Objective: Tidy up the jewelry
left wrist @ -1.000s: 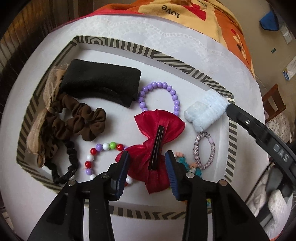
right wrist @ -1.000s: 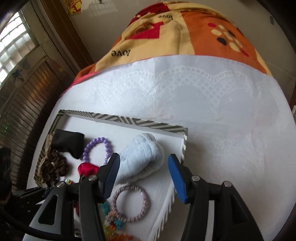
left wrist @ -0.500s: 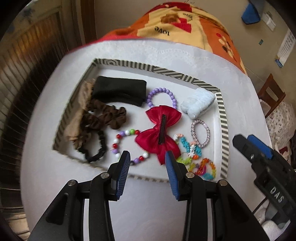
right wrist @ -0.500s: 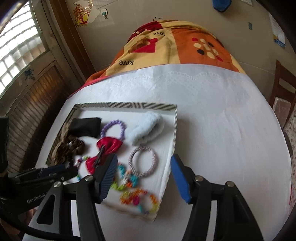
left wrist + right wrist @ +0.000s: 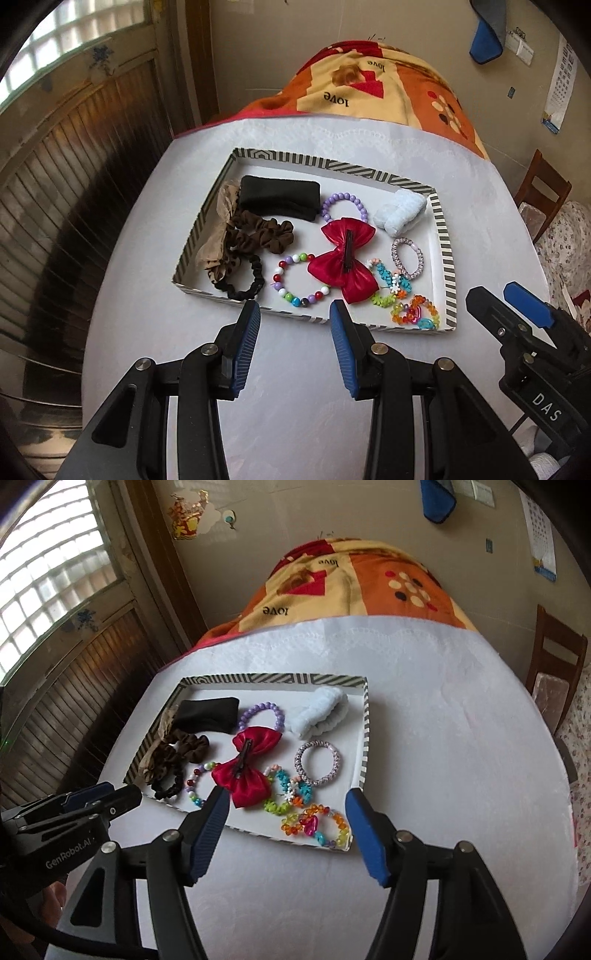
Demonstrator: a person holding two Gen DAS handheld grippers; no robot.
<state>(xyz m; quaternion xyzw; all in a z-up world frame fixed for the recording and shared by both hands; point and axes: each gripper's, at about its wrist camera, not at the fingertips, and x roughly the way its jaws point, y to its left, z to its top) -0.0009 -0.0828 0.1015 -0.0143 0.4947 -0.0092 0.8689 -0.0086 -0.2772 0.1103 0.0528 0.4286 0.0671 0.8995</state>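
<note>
Both grippers hang over the white cloth [image 5: 295, 406] on the near side of the striped tray [image 5: 443, 243], holding nothing. The left gripper [image 5: 294, 332] has its jaws parted, empty. The right gripper [image 5: 284, 830] is also empty, and its jaws have just been opening wider with only air between them.

All the jewelry sits inside the tray, and places below are given from the red bow [image 5: 345, 258] at its middle.
- Red bow: satin, light, slippery, floppy loops. Best hold is probably the dark stiff clip along its centre.
- Purple bead bracelet [image 5: 343, 205], just behind the bow: hard round beads likely roll under the pads, so pinch across one strand.
- Multicolour bead bracelet [image 5: 295, 284], touching the bow's left front: same handling, and partly tucked under the bow.
- Brown scrunchies [image 5: 258, 236] and black hair tie [image 5: 243, 284], left of the bow: soft, squashy, easy grip anywhere.
- Black folded cloth [image 5: 280, 197], back left: limp, will drape.
- Pale blue fluffy band [image 5: 400, 212], back right: soft, bulky, needs wide jaws.
- Sparkly ring bracelet [image 5: 406, 258], right: thin, lies flat.
- Flower bracelets [image 5: 389, 286] and the clear bright bead bracelet [image 5: 415, 314], front right: small plastic pieces, light, overlapping each other, so they could snag.
</note>
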